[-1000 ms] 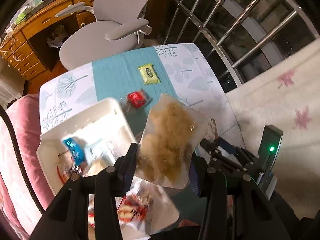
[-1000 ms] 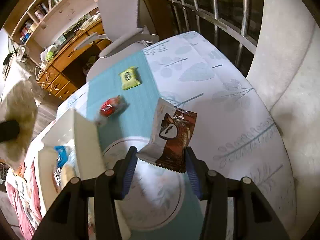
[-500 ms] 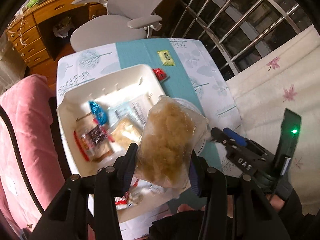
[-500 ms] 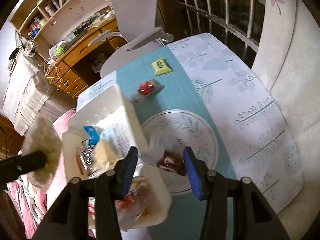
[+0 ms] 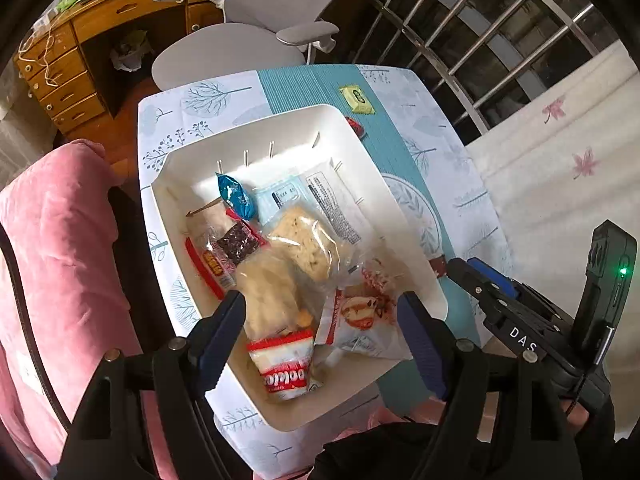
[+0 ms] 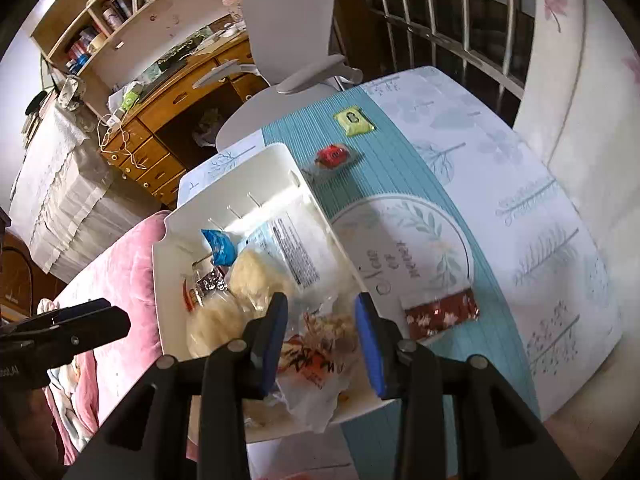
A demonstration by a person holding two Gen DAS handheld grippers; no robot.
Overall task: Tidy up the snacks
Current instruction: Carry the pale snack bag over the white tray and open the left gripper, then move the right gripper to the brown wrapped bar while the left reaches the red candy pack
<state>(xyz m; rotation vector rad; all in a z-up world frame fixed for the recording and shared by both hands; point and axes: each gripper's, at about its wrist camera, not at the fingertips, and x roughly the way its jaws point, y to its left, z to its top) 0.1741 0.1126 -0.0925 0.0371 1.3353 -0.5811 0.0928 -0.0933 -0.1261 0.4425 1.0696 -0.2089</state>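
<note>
While both grippers hung over the white bin (image 5: 362, 152), the left gripper (image 5: 322, 330) stood with its jaws wide apart, having just been opening, and nothing was between its pads. The clear bag of pale puffed snack (image 5: 272, 292) lay released in the bin among other packets. The right gripper (image 6: 322, 338) had its jaws closing to a narrower gap; whether they pinched anything I could not tell, as crumpled wrappers lay right below. The brown patterned packet (image 6: 442, 314) lay on the table (image 6: 520, 168) beside the bin, just right of that gripper. Farther off on the teal runner lay a red candy (image 6: 334, 155) and a yellow-green packet (image 6: 354, 120). A grey chair (image 5: 240, 44) stood beyond the table.
</note>
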